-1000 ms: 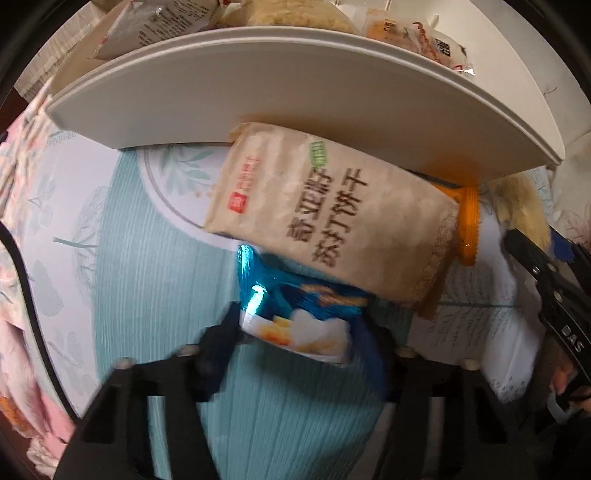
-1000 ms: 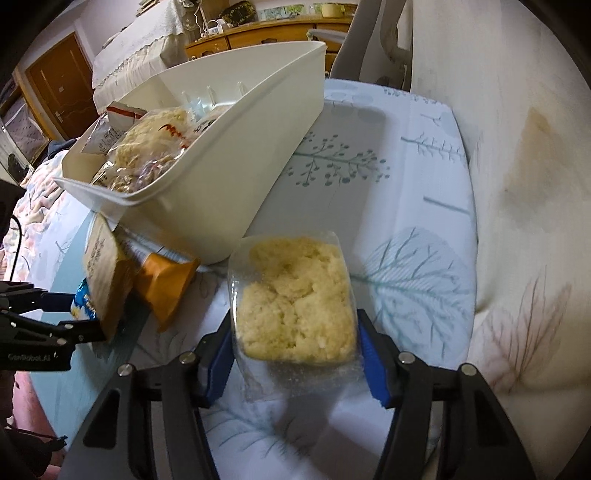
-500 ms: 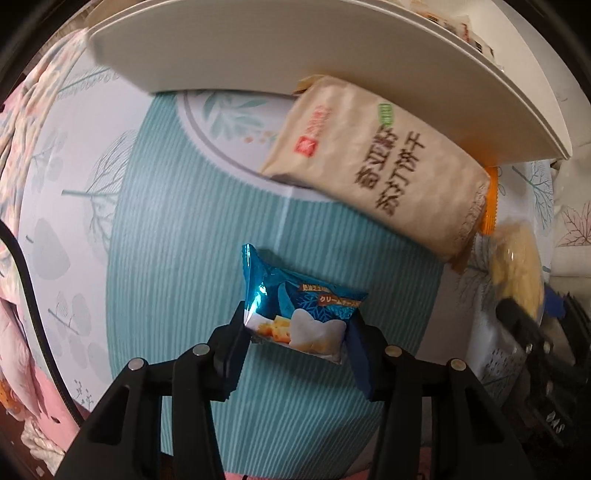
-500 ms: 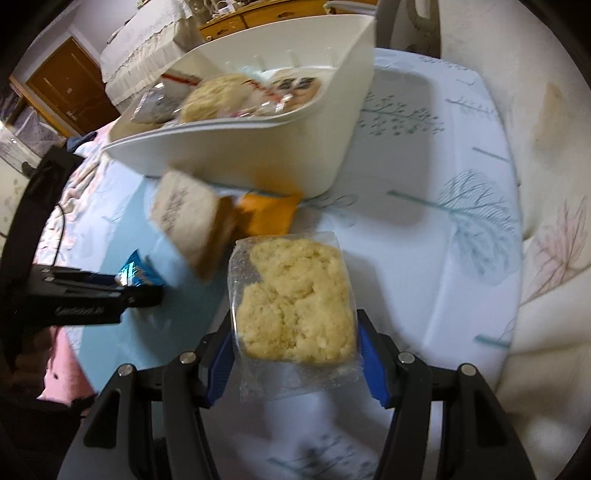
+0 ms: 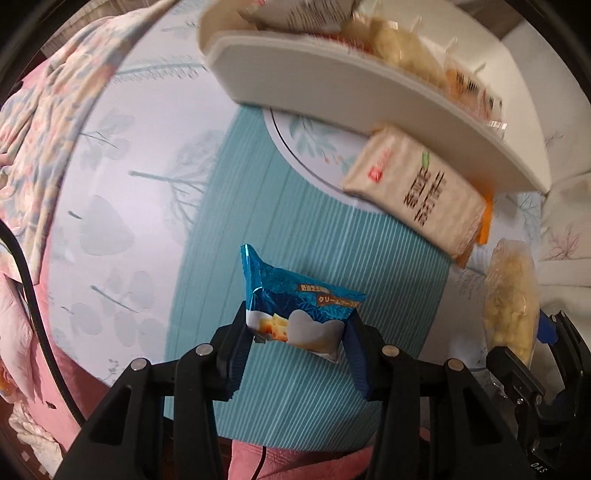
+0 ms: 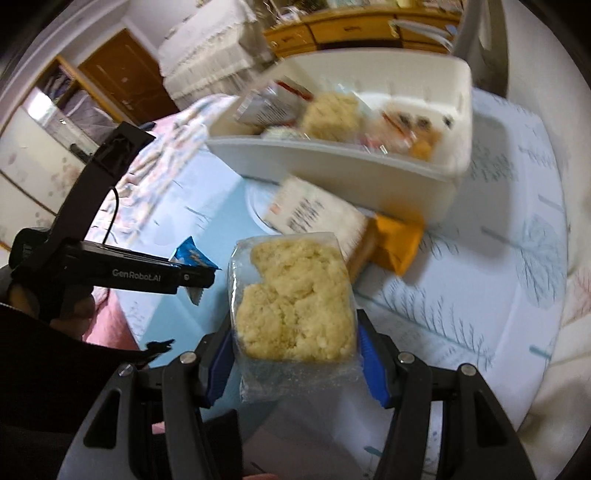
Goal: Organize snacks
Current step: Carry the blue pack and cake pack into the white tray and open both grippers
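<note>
My left gripper (image 5: 297, 325) is shut on a blue cream-snack packet (image 5: 295, 295), held upright off the teal cloth. The right wrist view shows the same packet (image 6: 192, 256) sticking out of that gripper. My right gripper (image 6: 293, 332) is shut on a clear bag of pale yellow crumbly snack (image 6: 291, 295), lifted above the table. That bag (image 5: 511, 295) appears at the right of the left wrist view. Ahead stands a white bin (image 6: 332, 173) holding several snack packs. A beige cracker pack (image 6: 317, 214) and an orange packet (image 6: 395, 240) lie against the bin's near wall.
The table wears a white and teal cloth with tree prints (image 5: 155, 177). A floral blanket (image 5: 55, 110) lies off its left edge. A hand and dark sleeve (image 6: 44, 332) hold the left gripper. A wooden dresser (image 6: 351, 29) and door stand beyond.
Both grippers have risen and pulled back with their packets. The blue packet has come out from under the cracker pack, and the inside of the bin now shows.
</note>
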The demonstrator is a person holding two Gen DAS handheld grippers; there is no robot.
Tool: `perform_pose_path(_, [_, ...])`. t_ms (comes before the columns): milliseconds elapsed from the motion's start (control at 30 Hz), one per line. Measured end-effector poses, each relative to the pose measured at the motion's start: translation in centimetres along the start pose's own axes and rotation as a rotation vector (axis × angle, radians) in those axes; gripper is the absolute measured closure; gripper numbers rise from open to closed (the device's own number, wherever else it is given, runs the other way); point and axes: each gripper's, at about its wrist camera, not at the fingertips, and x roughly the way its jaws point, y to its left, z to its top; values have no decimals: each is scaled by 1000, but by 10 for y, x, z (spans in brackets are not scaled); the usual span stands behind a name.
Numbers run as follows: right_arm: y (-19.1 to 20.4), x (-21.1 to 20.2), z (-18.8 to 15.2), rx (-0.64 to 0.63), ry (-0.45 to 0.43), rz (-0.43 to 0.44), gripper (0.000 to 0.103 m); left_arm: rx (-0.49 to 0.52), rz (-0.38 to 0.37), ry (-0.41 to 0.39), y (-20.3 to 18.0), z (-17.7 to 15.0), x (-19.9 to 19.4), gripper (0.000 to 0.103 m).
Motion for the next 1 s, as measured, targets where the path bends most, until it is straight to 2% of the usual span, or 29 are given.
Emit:
perform_pose_path(367, [17, -38, 49, -64, -164, -23, 43, 39, -10, -146, 32, 11, -94, 58])
perform_pose_path(567, [15, -52, 70, -48, -244, -88, 43, 111, -26, -214, 32, 45, -127, 58])
perform_pose_path(833, [4, -46, 98, 9, -327, -196, 43, 210, -109, -239, 18, 93, -136, 58])
perform_pose_path(1000, [-6, -35, 111, 48, -352, -256, 42, 264, -180, -235, 7, 118, -119, 58])
